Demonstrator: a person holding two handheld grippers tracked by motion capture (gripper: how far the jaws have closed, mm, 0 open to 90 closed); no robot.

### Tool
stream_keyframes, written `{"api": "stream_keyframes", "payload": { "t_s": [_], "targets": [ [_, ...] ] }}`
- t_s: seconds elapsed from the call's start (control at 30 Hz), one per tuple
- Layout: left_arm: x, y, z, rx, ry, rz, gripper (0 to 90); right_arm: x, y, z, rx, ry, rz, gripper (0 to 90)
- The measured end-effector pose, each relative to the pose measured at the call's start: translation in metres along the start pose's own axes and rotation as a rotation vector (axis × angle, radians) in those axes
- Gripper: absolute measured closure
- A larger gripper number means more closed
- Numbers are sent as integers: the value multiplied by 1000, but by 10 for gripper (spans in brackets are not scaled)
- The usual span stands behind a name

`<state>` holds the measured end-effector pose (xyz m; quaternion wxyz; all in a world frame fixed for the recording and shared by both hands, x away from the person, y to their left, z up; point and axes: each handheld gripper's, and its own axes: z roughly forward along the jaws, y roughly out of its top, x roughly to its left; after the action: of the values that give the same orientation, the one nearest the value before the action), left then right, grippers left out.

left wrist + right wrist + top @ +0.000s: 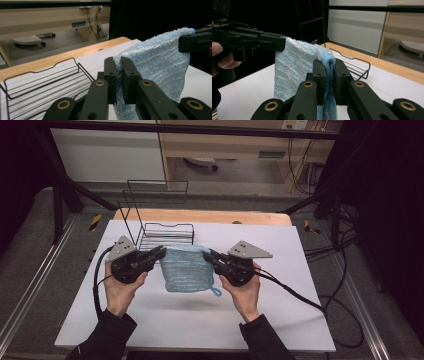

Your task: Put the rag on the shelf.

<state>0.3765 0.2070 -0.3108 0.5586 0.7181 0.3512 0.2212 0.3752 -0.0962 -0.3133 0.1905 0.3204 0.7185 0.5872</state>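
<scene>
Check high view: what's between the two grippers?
The blue cloth, hanging off the table, each top corner pinched by the left gripper and right gripper.

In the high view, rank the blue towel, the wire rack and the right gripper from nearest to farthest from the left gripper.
1. Blue towel: pinched in the left gripper, hanging to its right.
2. Wire rack: just behind, toward the table's far edge.
3. Right gripper: across the towel, clamping its other top corner.

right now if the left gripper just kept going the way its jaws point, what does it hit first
The left gripper is already shut on a top corner of the blue towel, so cloth comes first. It points across at the right gripper, which grips the opposite corner, so that would probably be the next solid thing; the depth between them is unclear.
</scene>
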Motion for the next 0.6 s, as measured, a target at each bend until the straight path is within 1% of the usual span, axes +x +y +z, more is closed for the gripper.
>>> {"api": "stream_keyframes", "payload": {
  "t_s": [0.03, 0.13, 0.2, 0.33, 0.4, 0.6],
  "targets": [
    [1, 2, -2, -8, 2, -2, 837, 2, 3, 2, -14, -3, -6, 822],
    [5, 6, -7, -32, 8, -2, 837, 5, 7, 4, -27, -5, -12, 822],
    [7, 10, -10, -51, 14, -3, 838, 9, 13, 7, -53, -14, -32, 823],
    [10, 16, -14, -79, 26, 1, 838, 13, 18, 10, -71, -25, -48, 823],
    [12, 19, -16, -95, 29, -1, 838, 16, 23, 13, -89, -28, -52, 823],
    [19, 29, -22, -128, 45, 2, 839, 19, 32, 18, -115, -30, -53, 823]
  ]
}}
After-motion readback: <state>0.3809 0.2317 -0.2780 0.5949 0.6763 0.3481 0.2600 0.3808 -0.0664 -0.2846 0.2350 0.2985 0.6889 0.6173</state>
